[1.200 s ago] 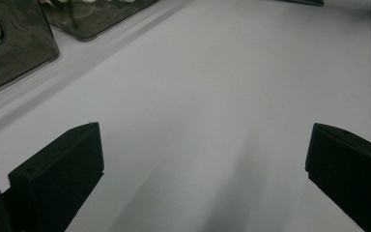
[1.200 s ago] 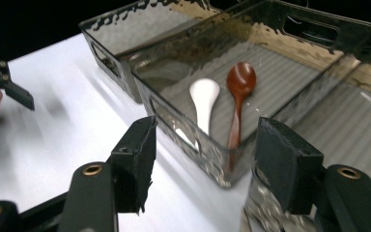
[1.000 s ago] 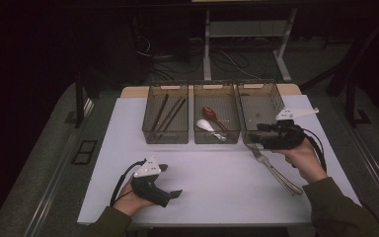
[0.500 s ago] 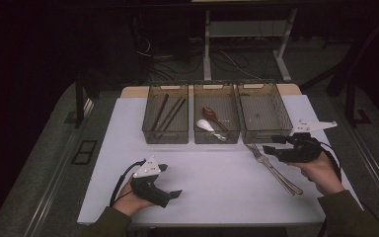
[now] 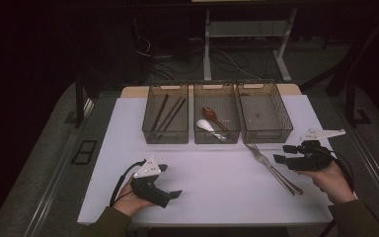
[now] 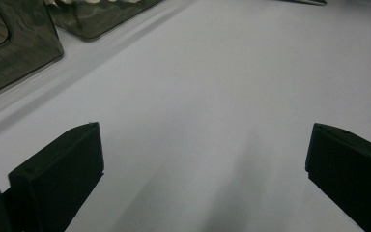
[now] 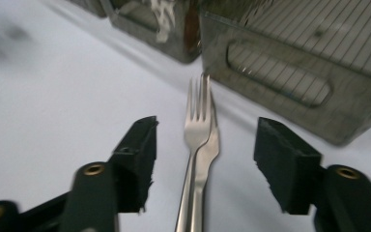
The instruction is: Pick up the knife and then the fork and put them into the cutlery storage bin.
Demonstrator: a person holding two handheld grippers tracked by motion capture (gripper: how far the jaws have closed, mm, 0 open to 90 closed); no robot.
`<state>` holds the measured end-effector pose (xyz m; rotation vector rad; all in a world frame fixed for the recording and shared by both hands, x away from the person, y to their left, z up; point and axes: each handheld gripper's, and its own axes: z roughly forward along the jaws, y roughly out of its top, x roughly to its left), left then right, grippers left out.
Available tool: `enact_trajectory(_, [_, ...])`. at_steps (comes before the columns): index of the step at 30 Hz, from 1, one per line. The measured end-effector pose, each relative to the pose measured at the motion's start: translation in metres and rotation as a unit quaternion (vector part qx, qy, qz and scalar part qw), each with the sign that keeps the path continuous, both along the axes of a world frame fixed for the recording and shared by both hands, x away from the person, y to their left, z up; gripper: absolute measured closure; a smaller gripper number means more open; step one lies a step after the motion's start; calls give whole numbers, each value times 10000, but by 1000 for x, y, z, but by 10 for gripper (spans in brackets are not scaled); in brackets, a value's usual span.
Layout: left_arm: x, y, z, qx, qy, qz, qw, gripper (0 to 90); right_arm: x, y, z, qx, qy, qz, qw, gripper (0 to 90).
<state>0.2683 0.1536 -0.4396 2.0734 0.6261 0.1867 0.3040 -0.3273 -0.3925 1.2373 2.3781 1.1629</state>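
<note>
- right gripper point(image 7: 203, 159) jaws spread, straddling two stacked forks point(image 7: 199, 140), not touching them; looks lined up to pinch the handles
- forks lie on white table point(image 5: 217, 173), tines toward the empty right bin point(image 5: 265, 113) just ahead, likely where they go
- further left from it, middle bin point(image 5: 217, 118) holds spoons, far-left bin point(image 5: 165, 116) holds chopsticks
- left gripper point(image 5: 170, 195) well apart, jaws wide over bare table, idle
</note>
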Motion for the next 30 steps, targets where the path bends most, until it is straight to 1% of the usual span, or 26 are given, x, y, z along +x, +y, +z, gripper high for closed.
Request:
enact_trajectory(4, [0,0,0,20,-7,-13,10000,0,2,0,-2,-174,285,-118,9994,433])
enact_trajectory(5, [0,0,0,17,-7,-9,10000,0,3,1,-3,-246,364,-138,9989,440])
enact_trajectory(8, [0,0,0,21,-6,-9,10000,0,4,5,-3,-526,495,-168,9972,484])
enact_trajectory(9, [0,0,0,13,-3,0,10000,0,4,7,-3,-612,552,-144,9965,501])
enact_trajectory(12, [0,-1,0,32,-9,-10,10000,0,8,12,-3,-727,735,-53,9946,545])
enact_trajectory(15, [0,0,0,21,-8,-1,10000,0,11,17,-3,-862,821,0,9929,588])
enact_trajectory(20, [0,-1,0,27,-7,-4,10000,0,15,28,-2,-999,928,92,9906,651])
enact_trajectory(23, [-1,-1,0,23,-4,3,10000,0,19,34,-4,-1134,1012,183,9882,693])
enact_trajectory(24, [-1,-1,0,28,-6,1,10000,0,20,37,-6,-1164,1082,202,9871,707])
enact_trajectory(25, [0,-1,0,28,-8,-1,10000,0,22,39,-7,-1179,1148,236,9861,713])
enact_trajectory(27, [0,-1,0,26,-4,0,10000,0,24,43,-10,-1289,1210,279,9839,728])
enact_trajectory(30, [-1,-1,0,26,-5,3,10000,0,28,47,-14,-1406,1360,321,9802,729])
